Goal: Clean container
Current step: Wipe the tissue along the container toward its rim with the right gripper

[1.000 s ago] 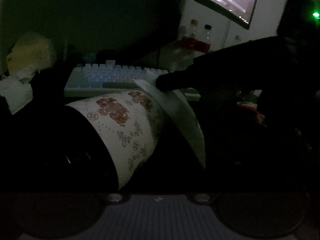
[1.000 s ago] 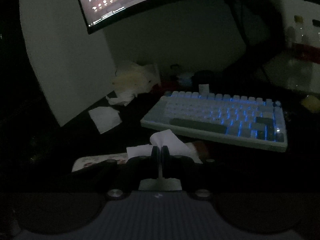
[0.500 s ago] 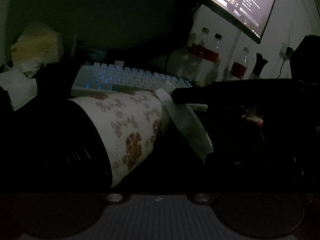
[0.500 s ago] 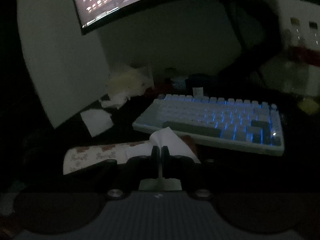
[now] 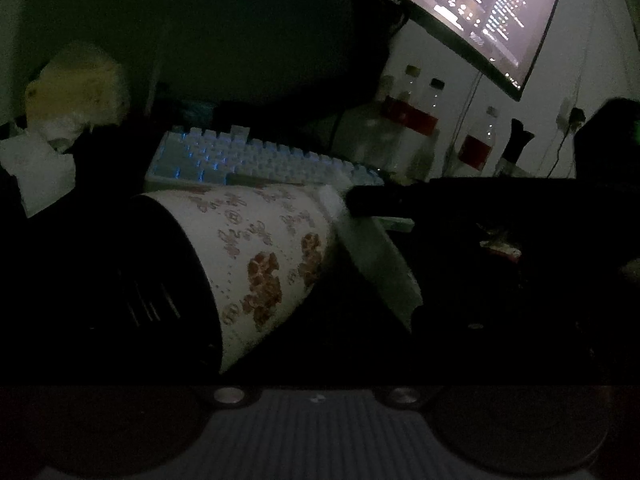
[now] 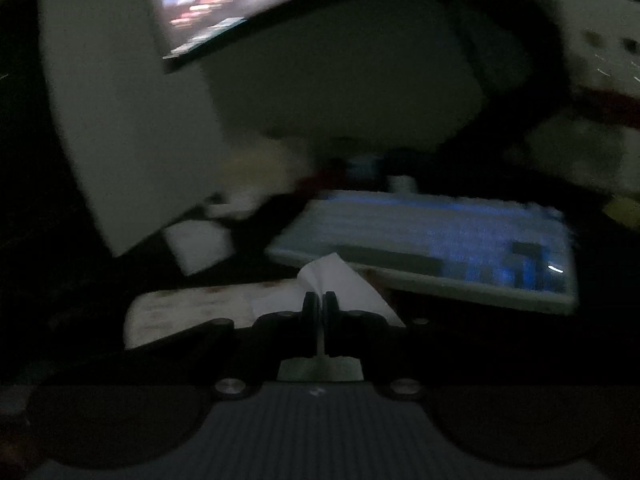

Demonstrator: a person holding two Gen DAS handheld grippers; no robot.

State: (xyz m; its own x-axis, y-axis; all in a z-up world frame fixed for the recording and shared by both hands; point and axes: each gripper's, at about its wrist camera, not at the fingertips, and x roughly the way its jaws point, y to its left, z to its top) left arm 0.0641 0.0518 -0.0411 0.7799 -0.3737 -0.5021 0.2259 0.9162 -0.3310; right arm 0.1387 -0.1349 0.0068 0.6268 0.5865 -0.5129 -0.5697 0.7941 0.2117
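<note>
Right gripper [image 6: 320,304] pinches tissue [image 6: 340,280] against container [image 5: 256,256] rim — seemingly touching

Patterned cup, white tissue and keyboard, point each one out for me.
Patterned cup [image 5: 256,256]: left wrist view, on its flowered side wall.
White tissue [image 6: 340,280]: right wrist view, on the part sticking out past the tongs.
Keyboard [image 5: 256,156]: left wrist view, on its backlit keys.
</note>
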